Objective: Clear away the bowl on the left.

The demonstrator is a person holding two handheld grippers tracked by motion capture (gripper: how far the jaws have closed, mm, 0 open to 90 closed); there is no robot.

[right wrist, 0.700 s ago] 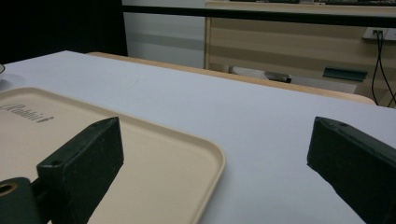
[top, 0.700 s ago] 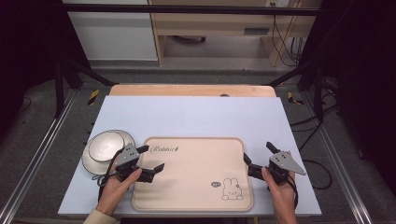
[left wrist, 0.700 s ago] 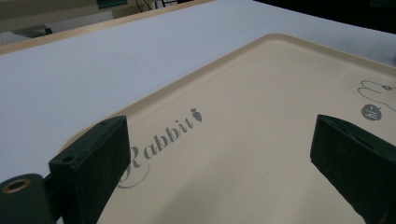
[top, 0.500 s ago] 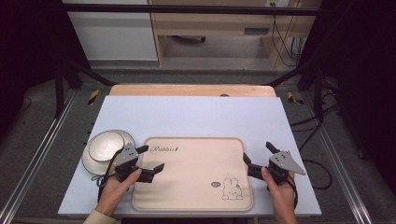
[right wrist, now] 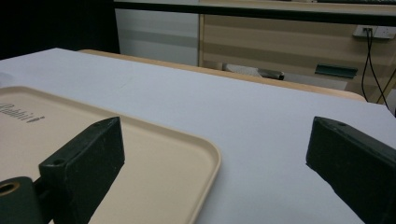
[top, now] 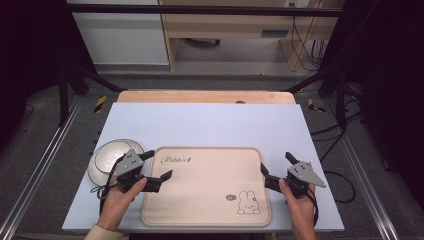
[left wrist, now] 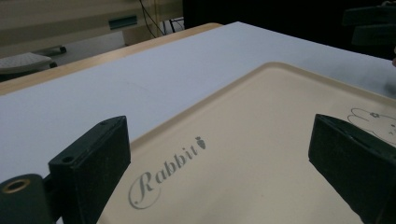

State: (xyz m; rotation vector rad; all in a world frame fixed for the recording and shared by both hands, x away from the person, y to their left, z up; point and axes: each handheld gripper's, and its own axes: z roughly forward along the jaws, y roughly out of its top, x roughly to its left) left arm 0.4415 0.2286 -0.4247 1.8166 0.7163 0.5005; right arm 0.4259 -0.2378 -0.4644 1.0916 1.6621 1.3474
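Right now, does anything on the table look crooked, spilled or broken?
Nothing stands out. The beige tray lies flat and square on the table, bare. The white bowl sits upright beside its left edge. Left gripper and right gripper are open.

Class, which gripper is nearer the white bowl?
Left. The left gripper sits right beside the white bowl, at the tray's left edge; the right gripper is across the tray.

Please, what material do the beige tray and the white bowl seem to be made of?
Tray: probably moulded plastic, matte beige, with a rounded raised rim and printed rabbit artwork. Bowl: possibly glazed ceramic or melamine; it looks white and glossy, but the high view leaves this open.
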